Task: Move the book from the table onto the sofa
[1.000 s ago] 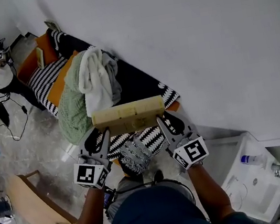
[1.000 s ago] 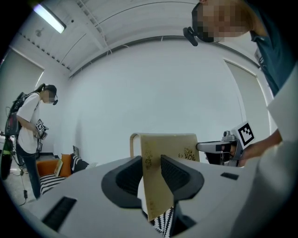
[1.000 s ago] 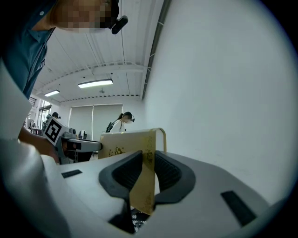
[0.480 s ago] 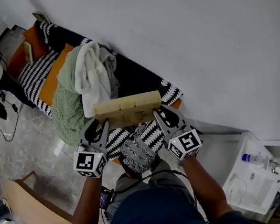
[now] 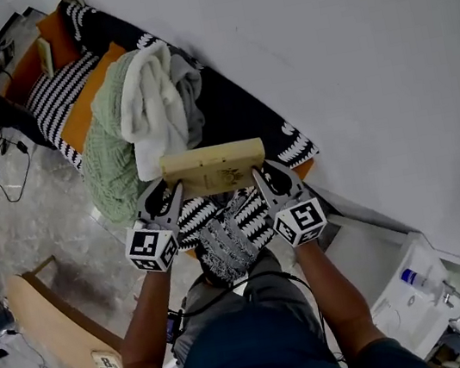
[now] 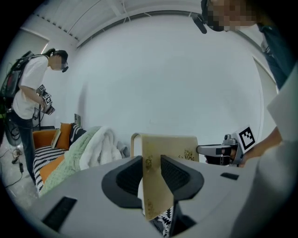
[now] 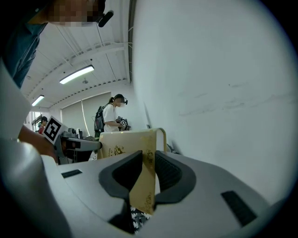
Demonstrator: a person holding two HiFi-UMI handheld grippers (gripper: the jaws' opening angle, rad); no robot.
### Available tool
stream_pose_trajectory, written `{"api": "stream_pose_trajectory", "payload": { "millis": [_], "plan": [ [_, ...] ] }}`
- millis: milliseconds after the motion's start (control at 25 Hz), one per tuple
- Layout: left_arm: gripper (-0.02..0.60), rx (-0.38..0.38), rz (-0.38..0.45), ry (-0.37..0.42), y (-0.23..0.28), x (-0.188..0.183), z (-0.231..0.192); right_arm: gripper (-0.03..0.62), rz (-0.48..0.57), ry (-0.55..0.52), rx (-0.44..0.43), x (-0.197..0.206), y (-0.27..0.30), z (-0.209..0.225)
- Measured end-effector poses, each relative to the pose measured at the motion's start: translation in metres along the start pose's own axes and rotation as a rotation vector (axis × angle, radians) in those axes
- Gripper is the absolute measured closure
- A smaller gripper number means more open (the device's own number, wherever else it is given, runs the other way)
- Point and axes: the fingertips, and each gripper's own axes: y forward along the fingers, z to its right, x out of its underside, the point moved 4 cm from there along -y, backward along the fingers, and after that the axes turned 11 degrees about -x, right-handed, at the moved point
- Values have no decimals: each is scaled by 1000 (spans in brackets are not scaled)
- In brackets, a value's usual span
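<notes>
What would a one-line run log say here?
book: aloft over sofa | left gripper: shut on book | right gripper: shut on book | placed: not yet

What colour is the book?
The book is pale tan with gold ornaments; left gripper view shows it best.

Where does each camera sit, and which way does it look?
Head view: on the person's head, steeply down onto the book, held by left tool and right tool over the sofa; both forearms show.
Left gripper view: on the left tool, along its jaws shut on the book; right hand shows.
Right gripper view: on the right tool, along its jaws shut on the book; left hand shows.
Both gripper views share the book.
</notes>
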Motion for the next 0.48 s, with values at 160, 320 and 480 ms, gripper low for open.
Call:
{"api": "stream_pose_trajectory", "payload": {
  "millis": [160, 320, 480],
  "plan": [
    [462, -20, -24, -34, 29, 29, -13, 505, -49, 26, -23, 31, 25, 25],
    [463, -53, -85, -75, 54, 64, -26, 505, -109, 56, -41, 67, 50, 47],
    [463, -83, -139, -107, 74, 97, -41, 505, -160, 89, -54, 102, 73, 62]
  ]
}}
